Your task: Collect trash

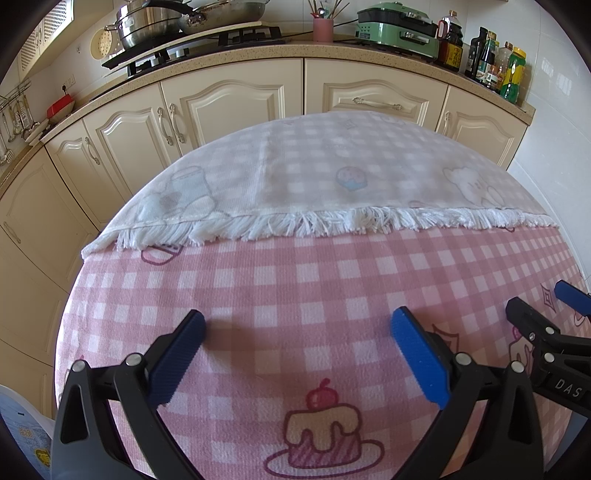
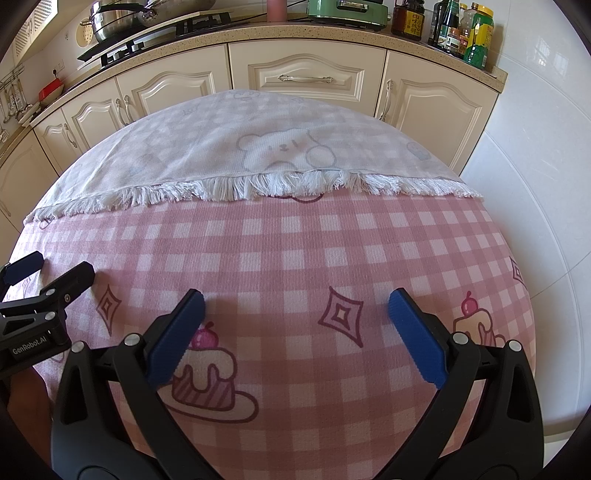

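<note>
Over a table covered by a pink checked tablecloth (image 1: 295, 280), both grippers hovered side by side, and neither one had anything in it. The left gripper (image 1: 297, 350) had its blue fingers (image 1: 177, 358) spread wide over a cake drawing printed on the cloth. The right gripper (image 2: 295, 332) was the same deal, fingers (image 2: 417, 339) spread apart with only cloth showing between them. Each one could be seen from the other's camera: the right gripper poked in at the right edge of the left view, and the left one sat at the left edge of the right view, so they were near each other but not touching.

Far half of the table had the cloth folded back on itself, pale underside up, with a white fringe (image 1: 332, 221) running across the middle. A faint bear print (image 2: 280, 147) showed through the folded part.

As for trash, none could be made out anywhere on the cloth in either view, so where it was couldn't be told.

Behind the table ran cream cabinets (image 1: 229, 103) under a speckled counter (image 1: 332, 50). On it sat a gas stove (image 1: 199, 48) with steel pots (image 1: 147, 22), a pink utensil cup (image 1: 323, 29), a green electric cooker (image 1: 399, 29) and a bunch of sauce bottles (image 1: 495, 62) at the right end. White tiled floor (image 2: 535, 221) showed to the right of the table.
</note>
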